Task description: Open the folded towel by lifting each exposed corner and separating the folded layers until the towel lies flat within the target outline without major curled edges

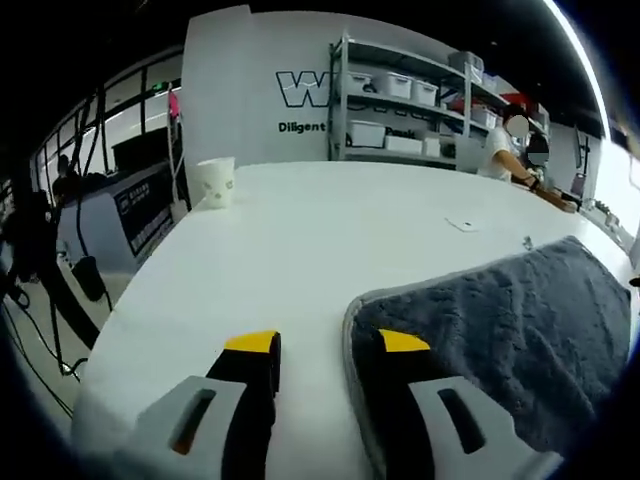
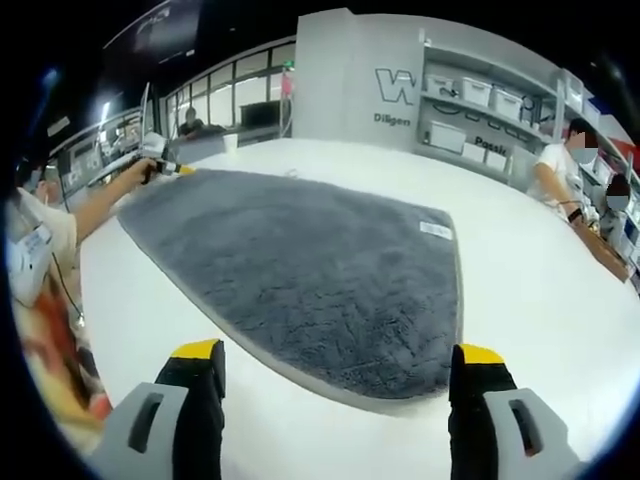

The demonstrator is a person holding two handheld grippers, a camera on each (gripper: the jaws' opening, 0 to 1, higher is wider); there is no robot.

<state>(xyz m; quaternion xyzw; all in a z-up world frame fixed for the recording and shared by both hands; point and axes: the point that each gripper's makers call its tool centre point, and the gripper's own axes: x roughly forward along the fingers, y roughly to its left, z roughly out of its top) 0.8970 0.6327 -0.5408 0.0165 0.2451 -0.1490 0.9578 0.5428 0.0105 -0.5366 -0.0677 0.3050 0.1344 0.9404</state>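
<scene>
On the white table [image 2: 540, 290] the grey towel [image 2: 300, 270] lies spread, its pile up and a pale hem running round the edge; in the right gripper view it reaches from a near rounded edge between the jaws to a far left corner, and a small white label [image 2: 436, 230] sits by its right edge. At that far left corner the left gripper [image 2: 172, 168] shows small, held in a person's hand [image 2: 140, 170], its tip at the towel's edge. Near the bottom of this view the right gripper [image 2: 338, 362] has its yellow-tipped jaws wide apart, hovering over the near hem with nothing between them. From the left gripper view, the left gripper [image 1: 328, 345] also has its jaws apart; the right jaw is over the towel's [image 1: 510, 330] rounded corner, the left jaw over bare table [image 1: 300, 230], and the hem runs up between them; whether either jaw touches the cloth cannot be told. Far left on the table stands a white cup [image 1: 216, 182]. Beyond the table are a shelf rack [image 1: 400, 100] with white bins and a person [image 1: 505, 145] at the far right.
</scene>
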